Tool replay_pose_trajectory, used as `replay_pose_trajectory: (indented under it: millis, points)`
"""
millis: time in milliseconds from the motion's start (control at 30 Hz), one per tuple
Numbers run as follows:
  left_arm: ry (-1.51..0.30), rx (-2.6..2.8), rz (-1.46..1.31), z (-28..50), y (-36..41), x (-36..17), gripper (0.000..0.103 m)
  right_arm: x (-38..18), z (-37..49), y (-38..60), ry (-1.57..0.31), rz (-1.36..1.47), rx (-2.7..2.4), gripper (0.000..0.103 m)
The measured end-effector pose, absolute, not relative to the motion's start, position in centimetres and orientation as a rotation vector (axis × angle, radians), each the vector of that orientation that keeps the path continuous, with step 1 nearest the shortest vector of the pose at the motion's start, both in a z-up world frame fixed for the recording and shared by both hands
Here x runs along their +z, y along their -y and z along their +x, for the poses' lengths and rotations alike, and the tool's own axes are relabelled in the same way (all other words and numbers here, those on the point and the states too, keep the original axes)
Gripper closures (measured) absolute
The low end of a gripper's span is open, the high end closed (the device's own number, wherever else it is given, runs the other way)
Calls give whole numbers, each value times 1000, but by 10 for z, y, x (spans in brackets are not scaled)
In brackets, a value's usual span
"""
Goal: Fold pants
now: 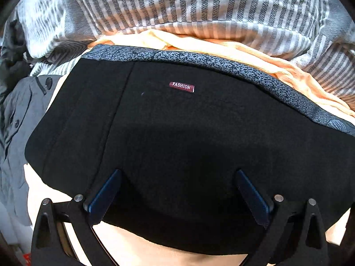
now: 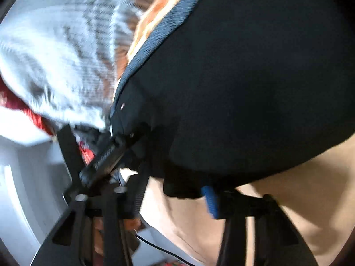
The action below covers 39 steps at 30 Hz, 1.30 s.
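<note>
Pants (image 1: 177,133), black with a speckled grey waistband (image 1: 221,63) and a small maroon "FASHION" label (image 1: 182,87), lie as a compact folded bundle on a pale surface (image 1: 142,250), their far edge resting on an orange cloth (image 1: 221,48) and a grey-and-white striped fabric (image 1: 177,2). Folding looks close to finished: no loose leg shows, and what seems left is to square the bundle and let go.

The left gripper (image 1: 178,190) hovers over the near edge with its blue-padded fingers (image 1: 104,197) wide apart, clamped on nothing. In the blurred right wrist view, the right gripper (image 2: 162,173) sits at the bundle's corner; one blue pad (image 2: 210,201) peeks from under the cloth, but whether it pinches the fabric cannot be told.

No container is visible. A dark grey buttoned garment (image 1: 20,119) lies to the left.
</note>
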State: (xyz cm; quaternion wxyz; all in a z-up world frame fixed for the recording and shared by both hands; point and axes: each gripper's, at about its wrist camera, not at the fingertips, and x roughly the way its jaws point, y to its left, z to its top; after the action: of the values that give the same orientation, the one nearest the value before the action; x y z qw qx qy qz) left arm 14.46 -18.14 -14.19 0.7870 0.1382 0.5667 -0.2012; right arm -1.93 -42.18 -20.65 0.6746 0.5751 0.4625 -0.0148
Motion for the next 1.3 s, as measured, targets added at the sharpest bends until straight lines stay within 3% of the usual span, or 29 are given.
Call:
replay_pose_trajectory:
  millis: [33, 100, 200, 367, 533, 633, 700, 733, 867, 967, 1300]
  points:
    - [-1227, -442, 296, 147, 182, -142, 0, -206, -21, 424, -1033, 1324, -53, 93]
    - [-1225, -455, 301, 148, 181, -142, 0, -195, -24, 425, -994, 1337, -43, 94]
    - [-1210, -470, 316, 149, 179, -143, 0, -179, -23, 413, -1070, 1150, -55, 94]
    - [-1211, -459, 362, 131, 183, -128, 1, -200, -44, 419, -1202, 1161, -141, 95]
    - [-1134, -550, 428, 86, 206, -112, 1, -158, -66, 447, -1231, 972, -196, 93]
    - [-1145, -564, 450, 75, 233, -122, 1, -121, -55, 476, -1166, 807, -289, 78]
    - [-1134, -535, 475, 73, 244, -132, 1, -108, -46, 492, -1132, 742, -341, 50]
    - [-1159, -500, 494, 75, 245, -144, 1, -106, -41, 501, -1119, 718, -373, 49]
    - [-1172, -485, 470, 80, 240, -153, 0, -118, -43, 533, -1153, 599, -485, 50]
    - [-1187, -476, 488, 82, 243, -153, 0, -123, -70, 565, -1114, 693, -508, 71]
    - [-1219, -463, 483, 56, 296, -108, 1, -75, -128, 676, -975, 722, -836, 71]
